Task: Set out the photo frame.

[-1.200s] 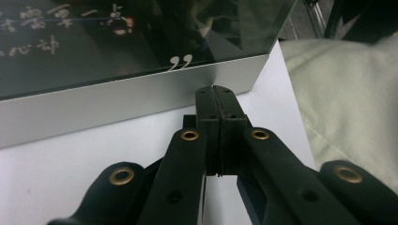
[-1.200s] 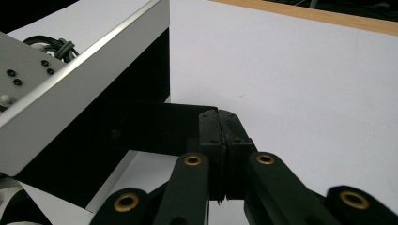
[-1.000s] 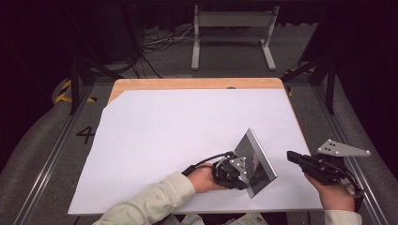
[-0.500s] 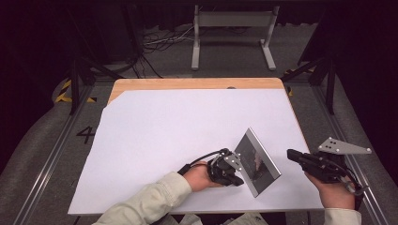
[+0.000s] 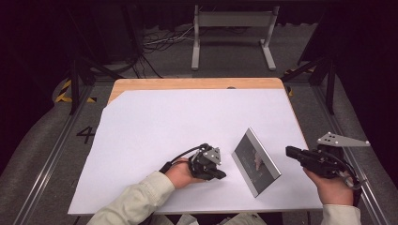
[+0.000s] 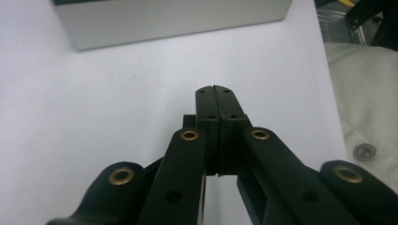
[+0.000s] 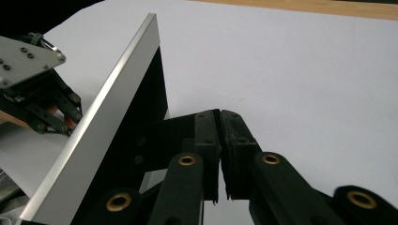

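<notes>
Right hand-held gripper (image 7: 219, 115): two black jaws rise from the bottom edge; tips meet at the top, a thin gap shows lower down; jaws have just been opening slightly; nothing between them.
Picture frame (image 7: 101, 140): silver-edged, dark-backed, stands tilted on its edge just left of the jaws; black prop at its back lies close beside the left jaw; contact cannot be told.
Left hand-held gripper (image 7: 44, 101): far left, beyond the frame; grey three-cornered plate on top, black linkage below.
Surface (image 7: 305, 75): covered by a white sheet; bare wood strip along the top edge.
</notes>
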A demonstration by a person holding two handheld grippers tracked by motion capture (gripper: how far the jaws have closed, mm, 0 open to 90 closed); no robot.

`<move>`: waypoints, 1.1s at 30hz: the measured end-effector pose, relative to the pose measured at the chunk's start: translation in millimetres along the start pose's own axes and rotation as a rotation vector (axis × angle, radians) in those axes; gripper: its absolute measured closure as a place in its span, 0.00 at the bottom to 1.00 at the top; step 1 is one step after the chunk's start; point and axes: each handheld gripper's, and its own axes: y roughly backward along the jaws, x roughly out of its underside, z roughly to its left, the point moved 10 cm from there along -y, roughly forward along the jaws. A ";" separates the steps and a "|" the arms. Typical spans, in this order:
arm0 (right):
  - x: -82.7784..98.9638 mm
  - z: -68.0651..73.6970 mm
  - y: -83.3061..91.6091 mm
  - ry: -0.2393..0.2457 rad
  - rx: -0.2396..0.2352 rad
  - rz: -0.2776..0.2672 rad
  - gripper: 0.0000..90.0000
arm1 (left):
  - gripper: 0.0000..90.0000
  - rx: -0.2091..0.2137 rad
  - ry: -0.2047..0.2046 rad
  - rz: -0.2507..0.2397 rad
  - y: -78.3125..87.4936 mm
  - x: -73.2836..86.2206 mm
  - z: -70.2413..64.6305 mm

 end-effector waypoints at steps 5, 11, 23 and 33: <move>0.2 -1.9 -0.7 -0.034 0.006 0.029 0.94 | 1.00 -0.025 0.022 -0.003 13.3 11.7 5.9; -3.4 -3.9 -1.8 -0.069 0.021 0.100 0.93 | 1.00 -0.049 0.062 -0.021 29.9 27.4 17.5; -17.0 0.4 -0.1 -0.077 0.039 0.181 0.89 | 0.95 -0.126 0.088 -0.056 50.3 47.1 39.2; -22.8 3.7 -1.7 -0.075 0.040 0.236 0.86 | 0.94 -0.161 0.137 -0.094 68.1 66.9 50.2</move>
